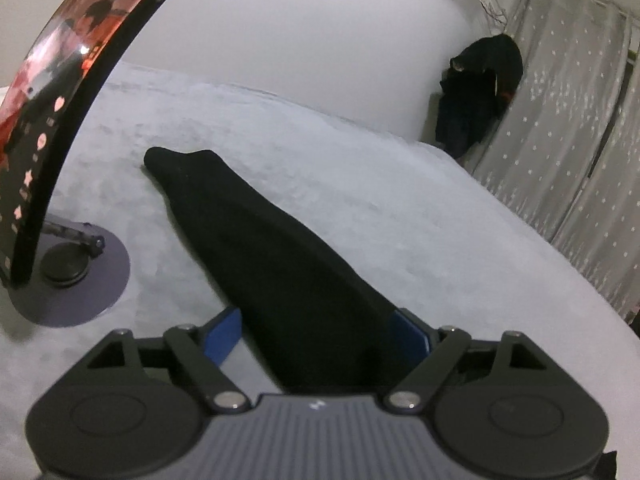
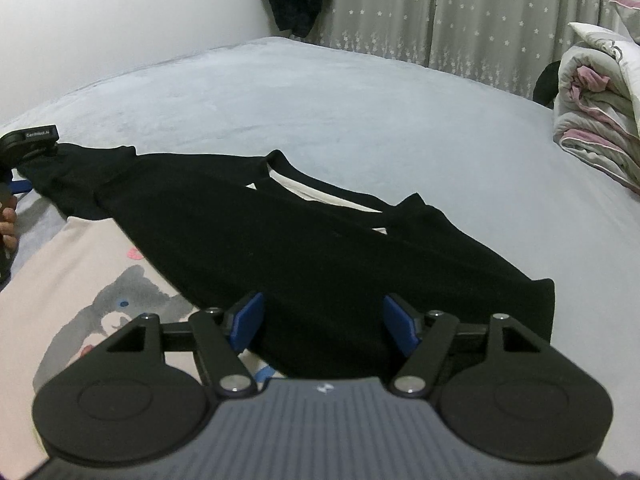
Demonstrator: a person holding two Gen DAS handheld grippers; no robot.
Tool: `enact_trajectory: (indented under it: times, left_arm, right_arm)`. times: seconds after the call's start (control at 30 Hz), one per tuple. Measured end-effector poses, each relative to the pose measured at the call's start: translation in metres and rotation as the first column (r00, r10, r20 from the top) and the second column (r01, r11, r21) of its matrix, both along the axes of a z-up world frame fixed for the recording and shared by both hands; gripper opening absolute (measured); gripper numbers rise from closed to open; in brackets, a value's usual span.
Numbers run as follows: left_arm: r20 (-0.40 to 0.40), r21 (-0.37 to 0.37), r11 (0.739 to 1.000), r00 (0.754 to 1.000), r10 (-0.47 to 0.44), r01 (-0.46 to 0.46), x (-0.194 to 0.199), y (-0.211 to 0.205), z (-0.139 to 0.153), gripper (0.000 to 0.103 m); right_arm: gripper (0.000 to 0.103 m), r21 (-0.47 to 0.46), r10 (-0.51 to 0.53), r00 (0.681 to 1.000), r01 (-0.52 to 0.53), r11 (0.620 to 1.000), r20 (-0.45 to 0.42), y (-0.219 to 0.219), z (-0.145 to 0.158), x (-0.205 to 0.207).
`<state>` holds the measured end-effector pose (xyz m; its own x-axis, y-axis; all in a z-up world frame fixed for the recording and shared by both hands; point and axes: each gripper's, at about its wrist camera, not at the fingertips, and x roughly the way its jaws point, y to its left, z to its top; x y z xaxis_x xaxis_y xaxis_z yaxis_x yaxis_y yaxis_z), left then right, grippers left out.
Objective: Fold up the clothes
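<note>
So, left wrist view first: the left gripper is sitting low over the bed with its blue fingers spread fairly wide, and a sleeve of the black shirt is running right between them. The sleeve's long axis is heading straight away from the fingers, up and a bit left, with the cuff at the far end. I can't tell for sure whether the pads are actually pressing the cloth; it's looking more like they're straddling it. A phone on a stand is leaning in on the left, and dark clothes are hanging by the curtain.

Right wrist view: the black shirt is lying flat on the bed, collar facing away, spread across the picture from left to right. The right gripper is hovering at the near hem, fingers wide apart with cloth between them, not visibly pinching. A pink top with a bear print is lying under the shirt's left side. The left gripper is showing at the far left sleeve, and a folded quilt is piled on the right.

I'm guessing each hand is nearest its own end, so the fold is turning on that.
</note>
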<state>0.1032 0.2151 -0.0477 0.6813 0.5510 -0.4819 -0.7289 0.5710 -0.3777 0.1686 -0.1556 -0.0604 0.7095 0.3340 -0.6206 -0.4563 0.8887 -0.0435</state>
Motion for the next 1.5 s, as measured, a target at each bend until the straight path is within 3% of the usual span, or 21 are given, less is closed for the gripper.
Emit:
enact_trajectory:
  times: [0.03, 0.1, 0.17, 0.2, 0.33, 0.5, 0.67, 0.8, 0.9, 0.97, 1.13, 1.23, 1.33, 1.43, 1.5]
  left_arm:
    - [0.009, -0.006, 1.000, 1.000, -0.009, 0.009, 0.000, 0.000, -0.001, 0.062]
    - [0.024, -0.019, 1.000, 0.999, -0.021, 0.021, -0.001, 0.002, -0.002, 0.032]
    - [0.054, -0.043, 0.998, 0.998, -0.037, 0.040, -0.004, 0.004, -0.003, 0.014]
    - [0.072, -0.048, 0.998, 0.997, -0.040, 0.044, -0.006, 0.005, -0.002, 0.009]
    - [0.190, -0.015, 0.997, 0.979, -0.069, 0.073, -0.018, 0.001, 0.007, 0.007]
    - [0.305, 0.057, 0.987, 0.938, -0.162, 0.152, -0.027, -0.014, 0.016, 0.007]
    - [0.383, 0.118, 0.962, 0.882, -0.273, 0.247, -0.030, -0.028, 0.024, 0.007]
    - [0.414, 0.170, 0.926, 0.829, -0.377, 0.337, -0.027, -0.043, 0.028, 0.007]
    - [0.426, 0.225, 0.872, 0.761, -0.490, 0.435, -0.027, -0.057, 0.031, 0.007]
    - [0.416, 0.265, 0.816, 0.702, -0.578, 0.514, -0.025, -0.068, 0.033, 0.007]
    - [0.321, 0.322, 0.645, 0.561, -0.763, 0.693, -0.016, -0.095, 0.034, 0.008]
    - [0.219, 0.291, 0.519, 0.472, -0.854, 0.804, -0.003, -0.114, 0.026, 0.008]
    - [0.088, 0.226, 0.419, 0.410, -0.908, 0.879, 0.015, -0.130, 0.015, 0.008]
    - [-0.001, 0.148, 0.402, 0.407, -0.913, 0.903, 0.028, -0.138, 0.004, 0.009]
    - [-0.037, 0.093, 0.406, 0.410, -0.911, 0.909, 0.035, -0.140, -0.004, 0.017]
  right_arm:
    - [0.071, 0.001, 0.000, 1.000, 0.000, 1.000, 0.000, 0.000, 0.000, 0.000]
    - [0.071, 0.002, -0.001, 1.000, 0.001, 1.000, -0.001, 0.002, 0.000, 0.000]
    - [0.071, 0.002, -0.002, 1.000, 0.002, 1.000, -0.001, 0.003, -0.001, 0.001]
    - [0.071, 0.002, -0.003, 1.000, 0.003, 1.000, -0.001, 0.003, -0.001, 0.001]
    - [0.071, 0.008, -0.004, 1.000, 0.004, 1.000, 0.003, 0.003, 0.000, 0.001]
    - [0.071, 0.017, -0.009, 1.000, 0.009, 1.000, -0.001, 0.000, -0.001, 0.002]
    - [0.071, 0.036, -0.022, 1.000, 0.022, 0.999, 0.003, -0.004, 0.002, 0.002]
    - [0.071, 0.055, -0.025, 1.000, 0.025, 0.998, 0.002, -0.007, 0.004, 0.002]
    - [0.071, 0.056, -0.024, 1.000, 0.024, 0.998, 0.001, -0.008, 0.004, 0.003]
    - [0.071, 0.057, -0.024, 1.000, 0.024, 0.998, 0.002, -0.009, 0.004, 0.003]
    - [0.071, 0.062, -0.026, 1.000, 0.025, 0.998, 0.002, -0.011, 0.005, 0.003]
    - [0.071, 0.067, -0.029, 1.000, 0.029, 0.997, 0.001, -0.013, 0.005, 0.004]
    - [0.071, 0.069, -0.028, 1.000, 0.028, 0.997, -0.001, -0.013, 0.005, 0.004]
    - [0.072, 0.071, -0.026, 1.000, 0.026, 0.997, -0.004, -0.013, 0.005, 0.003]
    - [0.072, 0.072, -0.024, 1.000, 0.024, 0.997, -0.007, -0.012, 0.005, 0.004]
